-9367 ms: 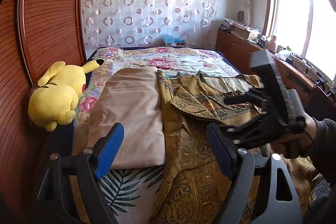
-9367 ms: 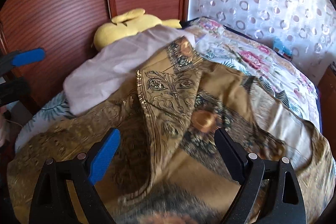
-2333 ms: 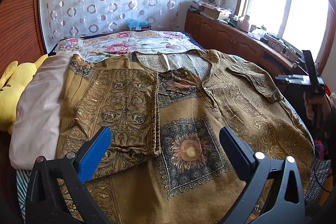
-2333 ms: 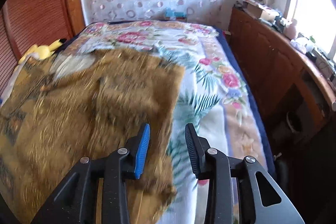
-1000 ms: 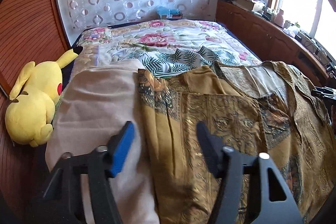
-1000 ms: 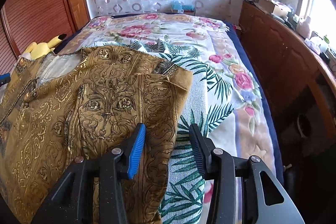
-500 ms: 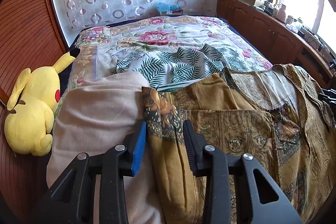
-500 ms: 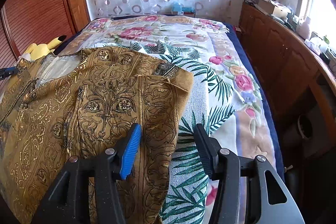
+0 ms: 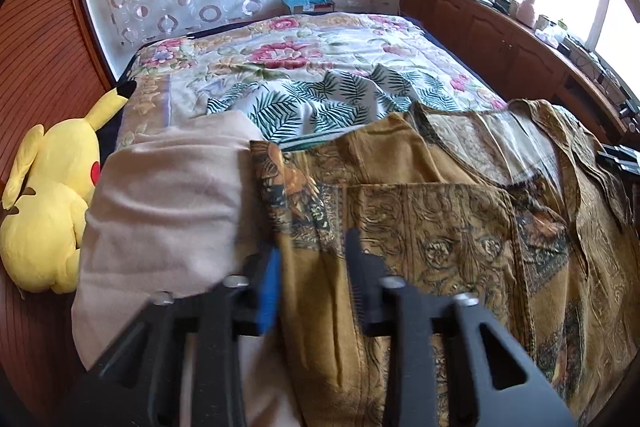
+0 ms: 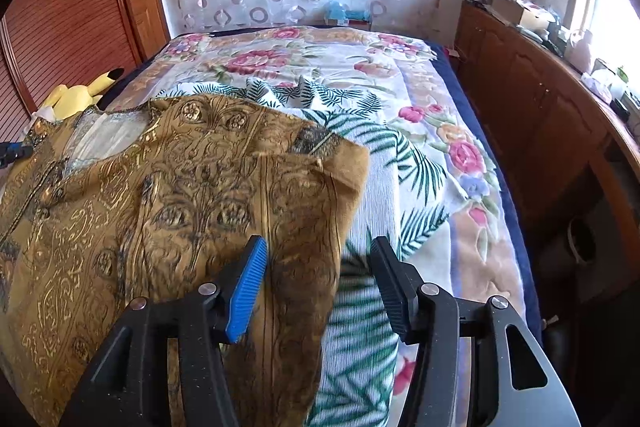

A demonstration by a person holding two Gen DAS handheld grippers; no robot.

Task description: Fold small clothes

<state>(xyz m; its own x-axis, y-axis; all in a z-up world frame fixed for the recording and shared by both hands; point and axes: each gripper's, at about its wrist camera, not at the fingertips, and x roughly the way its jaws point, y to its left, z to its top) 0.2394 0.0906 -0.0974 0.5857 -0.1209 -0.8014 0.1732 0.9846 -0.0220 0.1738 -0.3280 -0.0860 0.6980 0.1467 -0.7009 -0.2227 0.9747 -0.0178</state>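
A gold-brown patterned tunic (image 9: 440, 227) lies spread across the near part of the bed (image 9: 320, 67), its neckline toward the far end and its length running toward the cameras. Both side parts are folded inward. The left gripper (image 9: 312, 287) straddles the tunic's left folded edge, jaws narrowed but with a gap showing; whether they pinch the cloth I cannot tell. The right gripper (image 10: 318, 283) hangs with jaws apart over the right edge. A beige folded cloth (image 9: 160, 219) and a Pikachu plush (image 9: 48, 211) lie to the left.
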